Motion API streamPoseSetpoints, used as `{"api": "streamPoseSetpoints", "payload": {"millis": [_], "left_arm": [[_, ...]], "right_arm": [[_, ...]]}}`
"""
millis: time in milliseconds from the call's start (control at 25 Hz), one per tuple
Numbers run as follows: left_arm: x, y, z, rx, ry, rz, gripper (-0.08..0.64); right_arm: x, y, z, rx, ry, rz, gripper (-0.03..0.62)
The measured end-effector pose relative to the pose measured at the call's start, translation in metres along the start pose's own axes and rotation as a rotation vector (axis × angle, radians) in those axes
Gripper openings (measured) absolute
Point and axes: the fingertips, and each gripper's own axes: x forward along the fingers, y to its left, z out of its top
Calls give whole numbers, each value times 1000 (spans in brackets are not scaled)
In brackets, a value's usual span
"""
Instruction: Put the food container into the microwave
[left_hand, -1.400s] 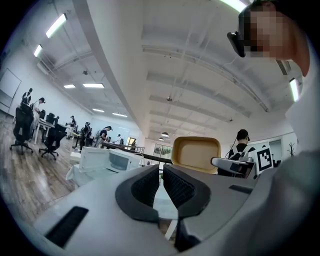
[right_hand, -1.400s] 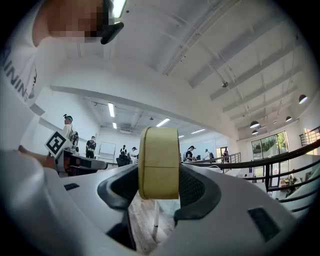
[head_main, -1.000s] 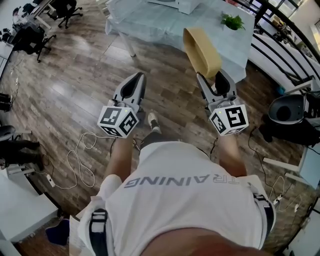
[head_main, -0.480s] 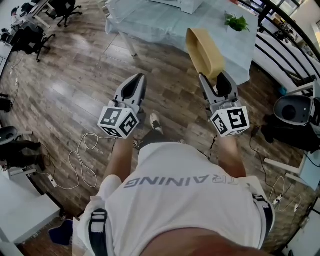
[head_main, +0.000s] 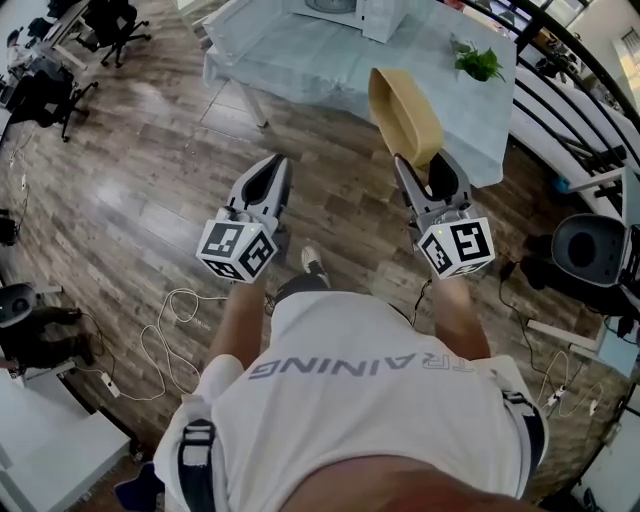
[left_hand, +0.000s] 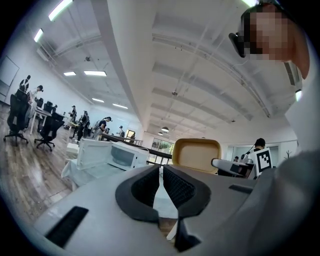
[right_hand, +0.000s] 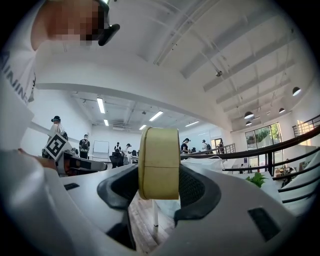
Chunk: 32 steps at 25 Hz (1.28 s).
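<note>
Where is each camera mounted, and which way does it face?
Head view: on the person's head, facing steeply down at left gripper, right gripper, floor; shirt, forearms show.
Left gripper view: on that gripper, along shut jaws toward the microwave; shirt at right.
Right gripper view: on that gripper, along jaws clamped on the food container; shirt at left.
Shared: all three show the food container.

1. The right gripper (head_main: 437, 168) clamps its fingers (head_main: 410, 185) on the near end of a tan food container (head_main: 405, 112), which stands on edge beyond them.
2. The left gripper (head_main: 274, 166) has its fingers together with nothing between them.
3. Beyond both pairs of fingers is a cloth-covered table (head_main: 300, 62). It carries a white microwave (head_main: 385, 15), cut off at the top edge, and a green plant (head_main: 478, 62).
</note>
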Motion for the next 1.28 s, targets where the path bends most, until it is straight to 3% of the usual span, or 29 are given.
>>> {"api": "streamPoseSetpoints", "payload": {"millis": [280,760,1280], "left_arm": [[41,46,6,-22,19,-51,52],[70,129,30,-25,27,-69,52],[104,171,46,-30,24,-85,52]], "right_arm": [[59,-8,-9,-10,38,-30,238],[150,3,-20,-7,56,-40,238],[204,-9,-29,7,73,-49,238]]}}
